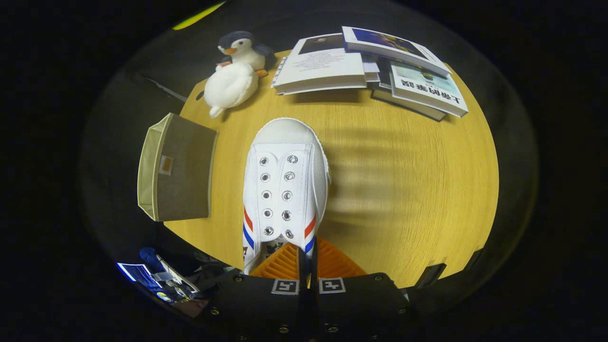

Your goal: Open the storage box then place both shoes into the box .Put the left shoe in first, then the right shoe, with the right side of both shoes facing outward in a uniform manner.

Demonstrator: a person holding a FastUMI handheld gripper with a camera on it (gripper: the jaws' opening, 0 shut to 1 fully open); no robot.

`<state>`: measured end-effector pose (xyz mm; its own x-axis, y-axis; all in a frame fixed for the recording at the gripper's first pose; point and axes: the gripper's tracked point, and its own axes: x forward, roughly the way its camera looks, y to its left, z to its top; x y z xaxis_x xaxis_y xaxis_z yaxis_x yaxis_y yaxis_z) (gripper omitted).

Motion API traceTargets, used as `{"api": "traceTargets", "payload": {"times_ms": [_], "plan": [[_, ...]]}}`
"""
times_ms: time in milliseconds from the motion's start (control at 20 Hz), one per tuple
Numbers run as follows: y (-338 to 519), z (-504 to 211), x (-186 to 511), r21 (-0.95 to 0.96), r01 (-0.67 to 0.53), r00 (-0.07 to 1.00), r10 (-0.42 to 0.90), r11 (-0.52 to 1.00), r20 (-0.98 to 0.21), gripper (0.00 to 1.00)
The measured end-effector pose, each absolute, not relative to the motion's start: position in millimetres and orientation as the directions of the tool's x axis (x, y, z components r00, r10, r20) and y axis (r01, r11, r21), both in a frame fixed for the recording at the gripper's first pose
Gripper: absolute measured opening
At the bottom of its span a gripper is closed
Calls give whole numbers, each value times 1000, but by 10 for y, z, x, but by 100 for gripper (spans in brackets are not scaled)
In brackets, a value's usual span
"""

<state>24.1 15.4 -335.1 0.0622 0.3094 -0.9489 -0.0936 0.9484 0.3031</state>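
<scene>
Your gripper [308, 266] points down, fingers pinching the white shoe [285, 190] (at its tongue) — above the yellow table [403, 190], storage box [178, 168] beside

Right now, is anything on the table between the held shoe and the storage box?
Nothing visible. The shoe sits pinched in the gripper, jaws nearly together; only bare table separates it from the storage box. The penguin lies beyond.

Open tabletop beside the held shoe

The gripper [308, 266] is clamped on the shoe [285, 190]; bare tabletop [403, 190] spreads beside it, while the storage box [178, 168] overhangs one edge and books [370, 66] and plush toys [237, 71] line the far edge.
</scene>
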Motion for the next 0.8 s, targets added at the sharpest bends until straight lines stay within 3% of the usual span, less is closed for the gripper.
{"api": "traceTargets", "payload": {"times_ms": [800], "plan": [[1739,-2389,613,394,-320,84,440,861,-894,1]]}}
